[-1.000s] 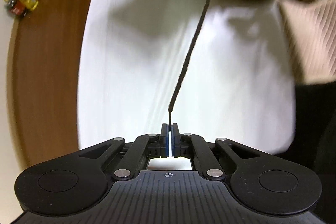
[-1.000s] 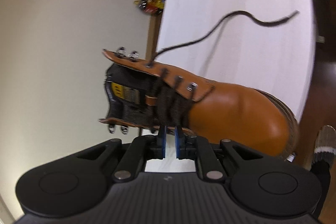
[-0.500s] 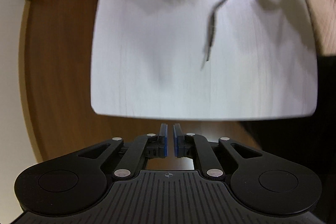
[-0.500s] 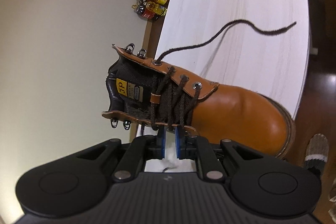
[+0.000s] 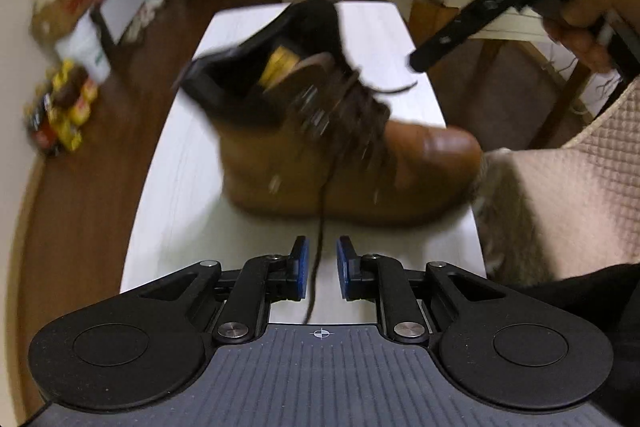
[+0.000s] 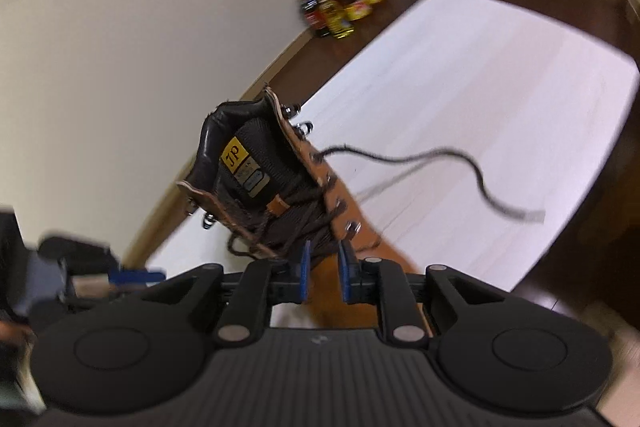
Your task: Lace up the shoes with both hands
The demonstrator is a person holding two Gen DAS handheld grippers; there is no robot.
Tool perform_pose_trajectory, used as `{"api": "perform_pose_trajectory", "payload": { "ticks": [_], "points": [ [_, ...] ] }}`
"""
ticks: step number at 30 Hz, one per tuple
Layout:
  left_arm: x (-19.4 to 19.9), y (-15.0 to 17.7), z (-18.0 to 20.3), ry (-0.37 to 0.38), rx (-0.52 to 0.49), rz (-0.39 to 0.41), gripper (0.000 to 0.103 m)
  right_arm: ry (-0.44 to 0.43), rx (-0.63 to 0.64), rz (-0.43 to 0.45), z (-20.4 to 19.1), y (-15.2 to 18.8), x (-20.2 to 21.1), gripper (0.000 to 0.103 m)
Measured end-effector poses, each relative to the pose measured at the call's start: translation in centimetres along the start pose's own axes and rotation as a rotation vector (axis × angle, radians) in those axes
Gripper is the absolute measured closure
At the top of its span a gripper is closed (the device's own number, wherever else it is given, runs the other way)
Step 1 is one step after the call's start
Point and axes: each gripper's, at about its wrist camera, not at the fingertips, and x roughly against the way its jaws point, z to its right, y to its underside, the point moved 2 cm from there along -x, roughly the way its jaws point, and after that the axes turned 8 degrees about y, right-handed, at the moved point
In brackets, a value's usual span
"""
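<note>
Left gripper (image 5: 322,269) has its blue pads spread and they are opening; a dark lace (image 5: 318,247) runs between them, but the pads do not press on it. This lace goes straight away from the gripper, up to the eyelets of the brown boot (image 5: 348,155), so its long axis is in line with the fingers. The boot stands on the white table (image 5: 176,163), its toe to the right in the left view.

Right gripper (image 6: 323,269) is also opening, and nothing is pinched in it; the laced front of the boot is just behind its pads. A second loose lace end (image 6: 460,163) lies on the table, well apart to its right. I judge the left gripper is nearer to a lace.
</note>
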Motion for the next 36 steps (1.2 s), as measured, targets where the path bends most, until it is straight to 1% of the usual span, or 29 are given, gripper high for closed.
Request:
{"api": "perform_pose_trajectory", "payload": {
  "ticks": [1,2,3,4,6,7,8,9,10,11,12,13,15,17,20,23,24,25,26,28,30,31,32,33,35,36],
  "points": [
    [-0.9,-0.6,0.7,-0.033,-0.020,0.006,0.087,-0.002,0.081,-0.006,0.5,-1.0,-0.3,0.085],
    [-1.9,-1.0,1.2,-0.065,-0.030,0.005,0.087,-0.009,0.122,-0.013,0.9,-1.5,-0.5,0.085],
    [-2.4,-0.9,1.3,-0.075,-0.031,0.002,0.086,-0.018,0.172,-0.019,1.3,-2.0,-0.8,0.085],
    [-2.9,-1.0,1.5,-0.094,-0.029,-0.004,0.086,-0.030,0.249,-0.021,1.8,-2.7,-1.1,0.085],
    [-4.3,-1.7,1.7,-0.152,-0.003,-0.024,0.086,-0.036,0.336,-0.025,2.4,-3.3,-1.7,0.085],
    [-4.7,-2.0,1.6,-0.168,0.020,-0.029,0.086,-0.037,0.371,-0.028,2.5,-3.6,-1.9,0.085],
    [-4.9,-2.2,1.6,-0.177,0.035,-0.032,0.086,-0.040,0.433,-0.033,2.8,-4.0,-2.3,0.085],
    [-4.9,-2.3,1.5,-0.182,0.044,-0.034,0.087,-0.041,0.524,-0.034,2.8,-4.4,-2.6,0.085],
    [-5.1,-2.4,1.5,-0.185,0.056,-0.040,0.090,-0.038,0.603,-0.021,2.5,-4.5,-2.8,0.085],
    [-5.4,-2.6,1.5,-0.188,0.072,-0.051,0.096,-0.036,0.681,-0.008,2.3,-4.6,-2.9,0.085],
    [-5.5,-2.8,1.4,-0.186,0.083,-0.058,0.099,-0.033,0.753,0.005,2.1,-4.7,-3.0,0.084],
    [-5.3,-2.9,1.3,-0.171,0.098,-0.063,0.099,-0.034,0.802,0.018,1.8,-4.7,-3.1,0.083],
    [-4.7,-2.9,1.0,-0.147,0.133,-0.065,0.100,-0.045,0.953,0.048,0.9,-4.4,-3.8,0.081],
    [-4.6,-2.9,0.7,-0.148,0.134,-0.086,0.100,-0.060,1.091,0.069,-0.1,-4.0,-4.7,0.081],
    [-4.3,-3.0,0.5,-0.158,0.125,-0.107,0.100,-0.071,1.253,0.105,-1.2,-3.4,-6.1,0.080],
    [-3.8,-3.1,0.3,-0.176,0.120,-0.106,0.101,-0.100,1.375,0.141,-2.2,-3.0,-7.0,0.080],
    [-3.8,-3.1,0.2,-0.177,0.124,-0.104,0.101,-0.102,1.387,0.143,-2.3,-2.8,-7.2,0.081],
    [-3.8,-3.0,0.2,-0.176,0.127,-0.103,0.101,-0.102,1.393,0.140,-2.5,-2.8,-7.5,0.085],
    [-3.7,-2.9,0.2,-0.175,0.131,-0.102,0.101,-0.102,1.380,0.132,-2.6,-2.8,-7.7,0.100],
    [-4.1,-2.3,0.2,-0.155,0.148,-0.123,0.102,-0.099,1.331,0.085,-2.0,-3.0,-8.4,0.101],
    [-4.9,-1.2,0.8,-0.130,0.165,-0.164,0.102,-0.081,1.277,0.024,-1.0,-3.0,-9.5,0.101],
    [-4.9,-1.2,0.9,-0.124,0.170,-0.169,0.102,-0.050,1.264,-0.012,-0.1,-2.9,-10.2,0.101],
    [-5.0,-1.1,1.0,-0.123,0.170,-0.178,0.102,0.010,1.240,-0.077,1.4,-2.6,-11.5,0.103],
    [-5.0,-1.0,1.0,-0.120,0.178,-0.178,0.102,0.038,1.236,-0.101,1.8,-2.4,-11.8,0.103],
    [-4.8,-1.0,0.7,-0.114,0.203,-0.161,0.102,0.049,1.216,-0.138,2.5,-1.9,-12.0,0.103],
    [-4.7,-1.0,0.5,-0.116,0.205,-0.160,0.102,0.040,1.195,-0.143,2.7,-1.7,-11.7,0.103]
  ]
}}
